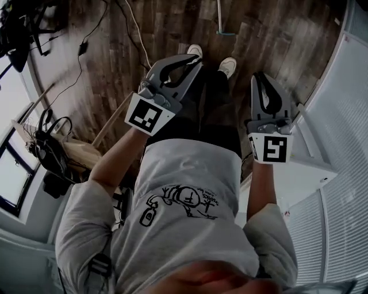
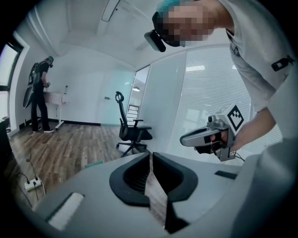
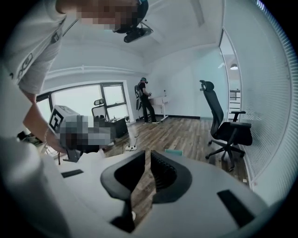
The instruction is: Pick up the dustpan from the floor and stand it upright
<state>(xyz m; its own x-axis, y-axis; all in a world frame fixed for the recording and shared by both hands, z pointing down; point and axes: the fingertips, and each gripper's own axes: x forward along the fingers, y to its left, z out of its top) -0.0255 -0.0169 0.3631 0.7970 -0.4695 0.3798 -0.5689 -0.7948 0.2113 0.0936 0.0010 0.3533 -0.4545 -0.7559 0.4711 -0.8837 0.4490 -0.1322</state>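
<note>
The dustpan shows as a teal part on a thin pale handle, lying on the wood floor ahead of my shoes. Its teal edge peeks over the jaws in the left gripper view and in the right gripper view. My left gripper is held in front of my body, well short of the dustpan, shut with nothing between its fingers. My right gripper hangs beside it at about the same height, also shut and empty. Each gripper shows in the other's view.
A black office chair stands by the glass wall with blinds. A white cabinet is close on my right. Cables and a power strip lie on the floor to the left. Another person stands at a far desk.
</note>
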